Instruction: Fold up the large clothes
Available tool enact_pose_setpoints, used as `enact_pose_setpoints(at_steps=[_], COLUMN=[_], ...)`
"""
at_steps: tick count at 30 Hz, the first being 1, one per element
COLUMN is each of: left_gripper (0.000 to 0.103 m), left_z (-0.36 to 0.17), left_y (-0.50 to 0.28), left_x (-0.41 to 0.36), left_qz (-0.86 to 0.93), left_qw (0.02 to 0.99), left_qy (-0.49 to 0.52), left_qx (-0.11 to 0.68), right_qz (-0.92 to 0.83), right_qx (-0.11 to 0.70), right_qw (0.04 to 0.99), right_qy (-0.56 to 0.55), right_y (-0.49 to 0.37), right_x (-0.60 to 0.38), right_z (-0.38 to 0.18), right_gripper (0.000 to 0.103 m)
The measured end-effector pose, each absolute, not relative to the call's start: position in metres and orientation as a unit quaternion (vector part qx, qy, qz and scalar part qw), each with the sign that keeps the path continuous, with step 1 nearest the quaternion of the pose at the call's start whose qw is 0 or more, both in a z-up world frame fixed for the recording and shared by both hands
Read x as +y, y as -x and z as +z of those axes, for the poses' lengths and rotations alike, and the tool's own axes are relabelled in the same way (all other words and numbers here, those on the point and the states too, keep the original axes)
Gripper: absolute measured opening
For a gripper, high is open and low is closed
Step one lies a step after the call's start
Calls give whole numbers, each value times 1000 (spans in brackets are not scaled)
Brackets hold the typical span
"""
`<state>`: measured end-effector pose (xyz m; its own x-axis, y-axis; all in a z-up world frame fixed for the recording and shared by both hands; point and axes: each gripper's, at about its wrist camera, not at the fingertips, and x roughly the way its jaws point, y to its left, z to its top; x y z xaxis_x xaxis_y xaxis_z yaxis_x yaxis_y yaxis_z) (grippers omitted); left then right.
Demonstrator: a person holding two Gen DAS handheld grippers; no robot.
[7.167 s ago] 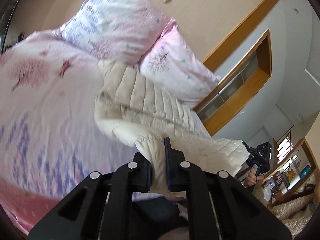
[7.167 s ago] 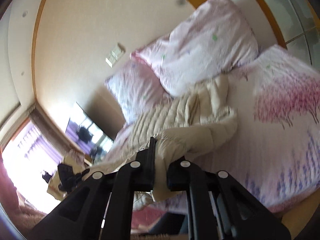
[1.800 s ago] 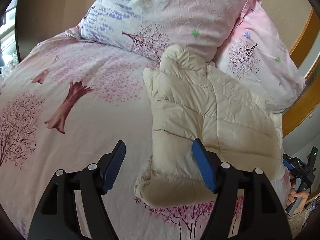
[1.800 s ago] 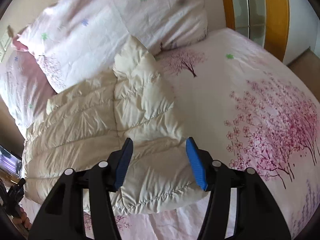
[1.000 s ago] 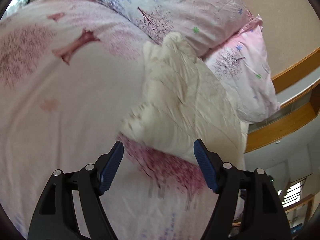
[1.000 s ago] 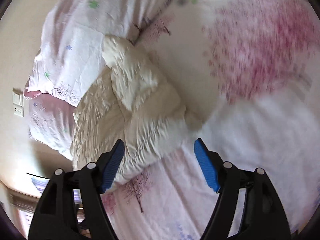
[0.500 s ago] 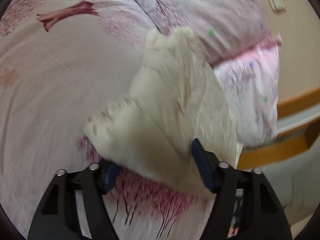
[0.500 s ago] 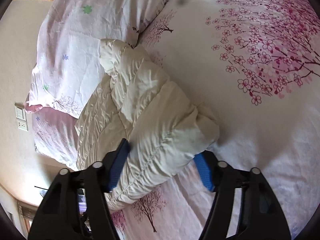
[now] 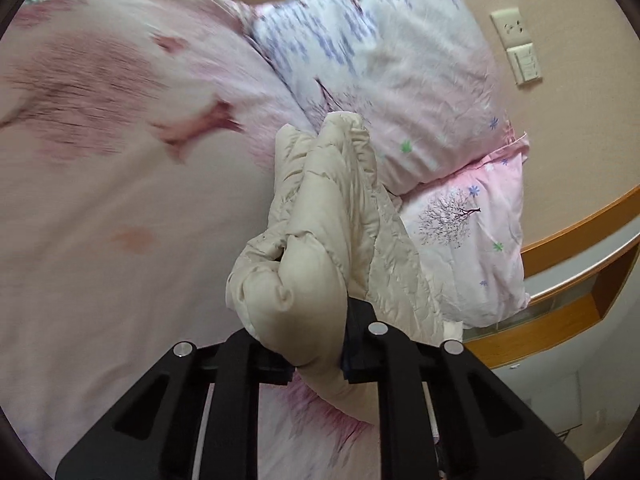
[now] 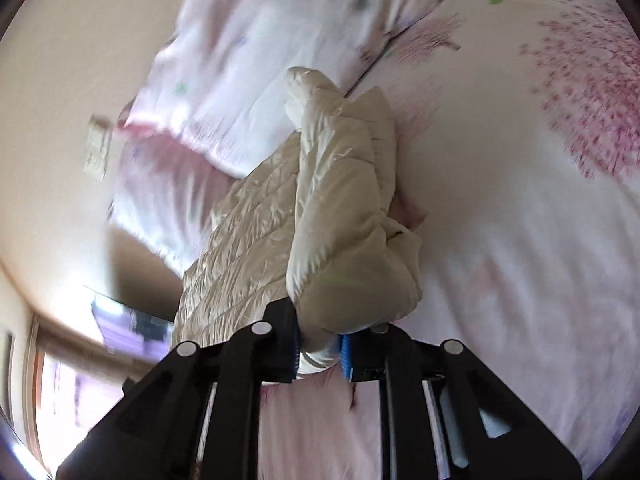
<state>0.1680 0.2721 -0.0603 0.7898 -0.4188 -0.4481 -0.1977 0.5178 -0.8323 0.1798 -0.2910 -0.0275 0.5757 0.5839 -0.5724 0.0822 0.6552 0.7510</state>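
Observation:
A cream quilted puffer jacket [image 9: 340, 216] lies folded on the pink floral bed [image 9: 120, 184], its far end against the pillows. My left gripper [image 9: 316, 356] is shut on the thick near-left corner of the jacket and lifts it off the sheet. In the right wrist view the same jacket [image 10: 332, 200] bulges between the fingers. My right gripper [image 10: 320, 354] is shut on its near-right corner, also raised above the bed [image 10: 520, 220].
Two floral pillows [image 9: 400, 60] [image 9: 472, 240] lean on the beige wall behind the jacket. Wall switches [image 9: 520, 52] sit above them. A wooden ledge [image 9: 560, 320] runs to the right of the bed. A bright window [image 10: 72, 380] shows at lower left in the right wrist view.
Both grippers were open around the jacket's near corners half a second ago. Both have now closed on the corners and lifted them off the bed.

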Motion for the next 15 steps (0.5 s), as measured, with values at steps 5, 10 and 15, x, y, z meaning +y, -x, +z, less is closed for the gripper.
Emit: enact_pose_setpoints(at_steps=[5, 10, 15], left_gripper=[15, 26, 61], left_z=[-72, -84, -81], left_y=[-115, -94, -90], left_x=[312, 322, 314], left_qz=[-41, -32, -23], left_qw=[804, 806, 825], left_qy=[505, 499, 473], left_qx=[311, 316, 308], right_qz=[193, 168, 48], right_qx=[463, 472, 423], right_qw=[796, 835, 885], right_qy=[-340, -228, -189], right_y=[-143, -118, -111], right_x=[-258, -239, -263], right_z=[-33, -23, 7], right_gripper=[17, 43, 65])
